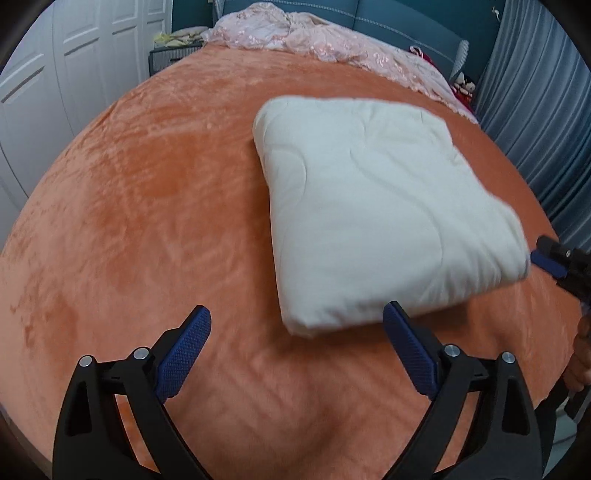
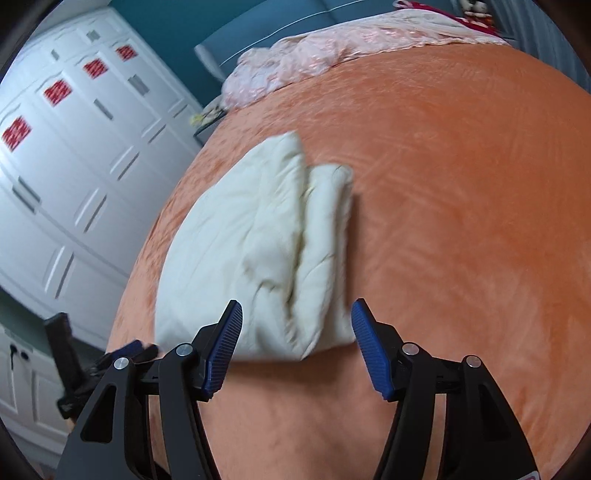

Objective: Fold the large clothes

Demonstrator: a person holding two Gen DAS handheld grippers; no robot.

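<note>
A cream-white padded garment [image 1: 376, 206] lies folded into a thick rectangle on the orange bed cover [image 1: 147, 221]. In the right wrist view the folded garment [image 2: 258, 251] shows its stacked folded edges facing me. My left gripper [image 1: 297, 314] is open and empty, just short of the bundle's near corner. My right gripper [image 2: 297, 310] is open and empty, its blue pads [image 2: 225, 350] on either side of the bundle's near end, not touching it. The right gripper also shows in the left wrist view [image 1: 554, 258] at the bundle's right corner.
A pink lacy bedspread [image 1: 317, 40] is bunched at the head of the bed against a teal headboard [image 1: 406, 22]. White wardrobe doors [image 2: 74, 155] stand to the left. Grey-blue curtains [image 1: 546, 110] hang on the right. The left gripper shows at the bed edge [image 2: 122, 354].
</note>
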